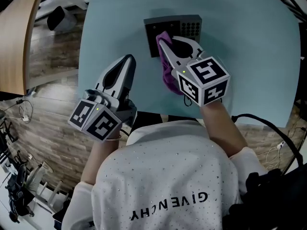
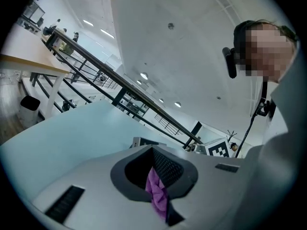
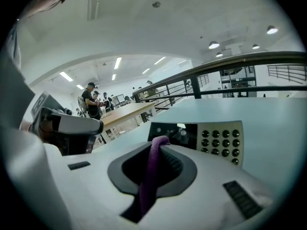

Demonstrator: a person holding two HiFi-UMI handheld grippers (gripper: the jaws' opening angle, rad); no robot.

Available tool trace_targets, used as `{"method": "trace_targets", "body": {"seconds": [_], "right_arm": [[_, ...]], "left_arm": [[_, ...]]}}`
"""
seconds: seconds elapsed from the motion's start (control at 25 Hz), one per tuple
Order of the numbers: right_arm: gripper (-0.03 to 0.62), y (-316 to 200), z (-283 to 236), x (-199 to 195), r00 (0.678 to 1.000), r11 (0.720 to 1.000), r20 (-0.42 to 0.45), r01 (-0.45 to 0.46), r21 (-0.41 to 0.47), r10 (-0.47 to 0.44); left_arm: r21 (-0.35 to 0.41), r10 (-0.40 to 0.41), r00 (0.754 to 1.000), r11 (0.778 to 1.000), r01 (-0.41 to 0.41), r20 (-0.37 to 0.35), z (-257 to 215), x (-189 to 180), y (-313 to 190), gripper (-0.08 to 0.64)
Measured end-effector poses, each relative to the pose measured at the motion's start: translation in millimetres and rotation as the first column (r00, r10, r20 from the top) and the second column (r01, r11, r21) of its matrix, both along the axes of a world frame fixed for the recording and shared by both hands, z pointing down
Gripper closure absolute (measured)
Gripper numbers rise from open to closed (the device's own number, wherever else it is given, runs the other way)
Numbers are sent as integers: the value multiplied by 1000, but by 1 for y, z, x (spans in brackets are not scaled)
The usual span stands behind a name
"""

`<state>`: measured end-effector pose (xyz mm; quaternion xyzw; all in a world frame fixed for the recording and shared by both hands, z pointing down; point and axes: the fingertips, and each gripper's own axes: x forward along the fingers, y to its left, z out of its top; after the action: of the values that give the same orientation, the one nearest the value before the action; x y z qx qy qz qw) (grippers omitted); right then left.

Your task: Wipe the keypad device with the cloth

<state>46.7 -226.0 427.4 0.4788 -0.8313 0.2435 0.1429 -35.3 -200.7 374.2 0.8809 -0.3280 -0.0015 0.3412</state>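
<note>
Blue worktop (image 1: 249, 56): right hand-held gripper (image 1: 160, 39) clamps cloth (image 1: 169, 78) over keypad device (image 1: 189, 27), probably to wipe; left hand-held gripper (image 1: 128, 57), pinching purple scrap (image 2: 157, 188), sits clear.

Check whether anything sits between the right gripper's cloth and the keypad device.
Nothing visible does. The right gripper is shut on the cloth, with the keypad device directly ahead of its tips. The left gripper, pinching a bit of purple fabric, is off to the side.

Cloth (image 1: 167, 78) seemingly over keypad device (image 1: 185, 26)
</note>
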Motion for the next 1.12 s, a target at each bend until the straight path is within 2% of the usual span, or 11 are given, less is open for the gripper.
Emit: {"method": "trace_targets", "body": {"seconds": [0.24, 0.52, 0.76, 1.12], "right_arm": [[577, -4, 5, -24, 998, 998, 12, 64, -7, -64], [577, 2, 0, -32, 997, 998, 47, 57, -6, -56], [577, -9, 6, -1, 999, 1000, 47, -8, -13, 8], [577, -11, 7, 46, 996, 996, 6, -85, 22, 85]], "left_arm": [[-11, -16, 1000, 1000, 16, -8, 4, -10, -9, 560], [-11, 6, 1000, 1000, -6, -9, -1, -12, -3, 560], [-12, 29, 1000, 1000, -29, -2, 2, 1, -12, 560], [8, 36, 999, 999, -36, 22, -1, 18, -11, 560]]}}
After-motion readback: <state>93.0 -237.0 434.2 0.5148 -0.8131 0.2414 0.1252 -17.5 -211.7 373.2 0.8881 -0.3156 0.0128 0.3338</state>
